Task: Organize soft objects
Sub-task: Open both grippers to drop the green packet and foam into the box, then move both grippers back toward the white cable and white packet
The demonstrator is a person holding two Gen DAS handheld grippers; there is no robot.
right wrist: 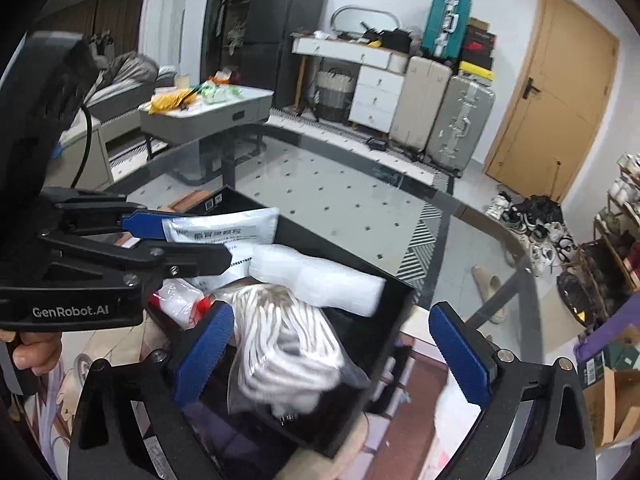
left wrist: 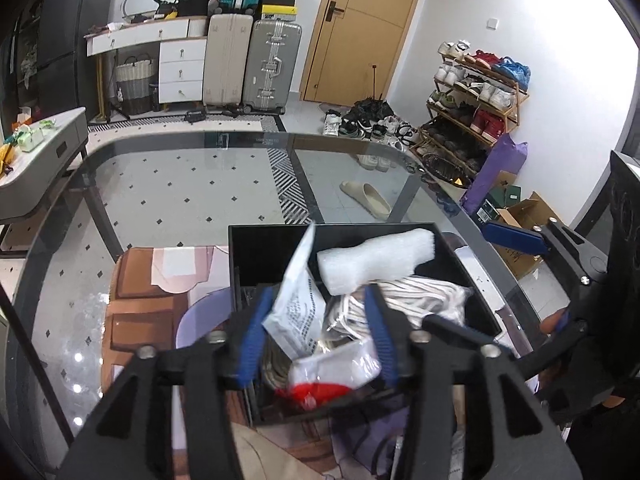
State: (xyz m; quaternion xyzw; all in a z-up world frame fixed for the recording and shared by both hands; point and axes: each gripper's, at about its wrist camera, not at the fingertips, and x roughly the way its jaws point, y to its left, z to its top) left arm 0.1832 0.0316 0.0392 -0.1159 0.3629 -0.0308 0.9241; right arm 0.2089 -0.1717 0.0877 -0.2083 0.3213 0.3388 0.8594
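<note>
Black box (left wrist: pixel 256 256) on glass table (left wrist: pixel 180 184), holding white printed pouch (left wrist: pixel 298 308), foam roll (left wrist: pixel 376 260), bagged white cord (right wrist: pixel 288 344) and red-and-white packet (left wrist: pixel 332 376) | left gripper (left wrist: pixel 316 332): released, jaws straddling the pouch's near end | right gripper (right wrist: pixel 332 356): spread wide, empty, above the cord at the box's near right

black box (left wrist: pixel 260 252) crammed full, glass table (left wrist: pixel 180 184) beyond clear
</note>
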